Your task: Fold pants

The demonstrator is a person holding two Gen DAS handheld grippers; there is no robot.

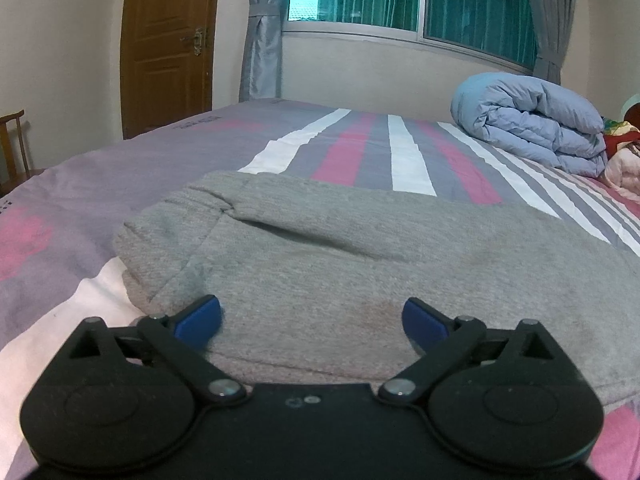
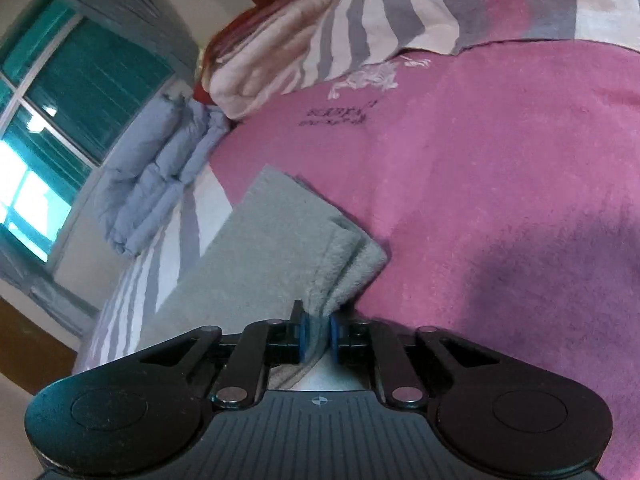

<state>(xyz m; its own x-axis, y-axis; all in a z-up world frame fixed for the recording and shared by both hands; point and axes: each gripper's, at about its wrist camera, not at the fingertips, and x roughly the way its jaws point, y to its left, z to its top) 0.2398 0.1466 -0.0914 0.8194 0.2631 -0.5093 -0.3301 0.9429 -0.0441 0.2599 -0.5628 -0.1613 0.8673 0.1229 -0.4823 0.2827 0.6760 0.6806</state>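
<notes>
Right tongs pinching pant cuffs, left tongs spread over waist end

Grey pants [image 1: 360,264] lie on the striped bedsheet [image 1: 400,148]. Right gripper [image 2: 318,334] is clenched on the stacked leg ends; left gripper [image 1: 312,320] gapes, grasping nothing (pads just above the cloth). Risk: thin pinch slips a layer, or lifting one-handed drags the waist askew.

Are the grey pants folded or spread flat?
Folded: grey pants show stacked layers at the corner that the right gripper pinches.
</notes>
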